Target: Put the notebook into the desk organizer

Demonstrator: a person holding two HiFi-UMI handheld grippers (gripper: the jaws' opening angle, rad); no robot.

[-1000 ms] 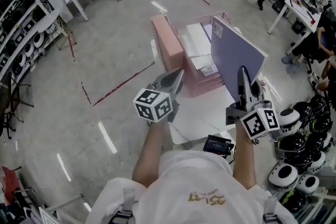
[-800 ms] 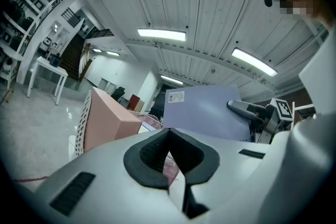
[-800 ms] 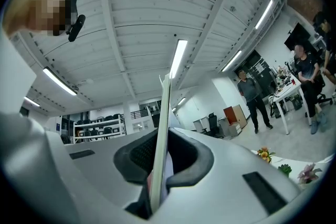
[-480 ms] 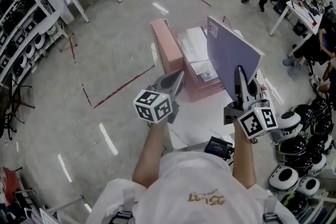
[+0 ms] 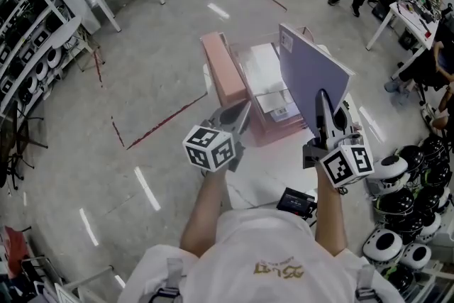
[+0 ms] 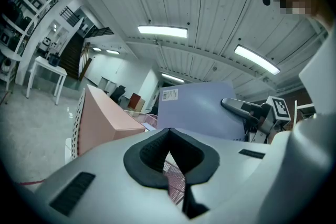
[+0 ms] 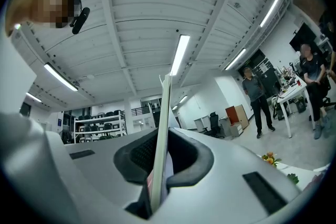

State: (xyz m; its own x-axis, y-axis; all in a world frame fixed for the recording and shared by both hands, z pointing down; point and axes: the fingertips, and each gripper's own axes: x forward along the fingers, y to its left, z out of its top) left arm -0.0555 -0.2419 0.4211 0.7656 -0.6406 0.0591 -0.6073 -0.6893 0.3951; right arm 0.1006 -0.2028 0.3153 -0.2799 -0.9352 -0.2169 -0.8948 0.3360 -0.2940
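Just before the pink desk organizer (image 5: 278, 130), the right gripper (image 5: 324, 106) points nearly level, clamping the upright purple notebook (image 5: 308, 74); the left gripper (image 5: 240, 113), jaws together and empty, hovers alongside over the white bench (image 5: 273, 167)

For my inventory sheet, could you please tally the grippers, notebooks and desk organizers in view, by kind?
Grippers: 2 (left gripper, right gripper)
Notebook: 1
Desk organizer: 1
Total: 4
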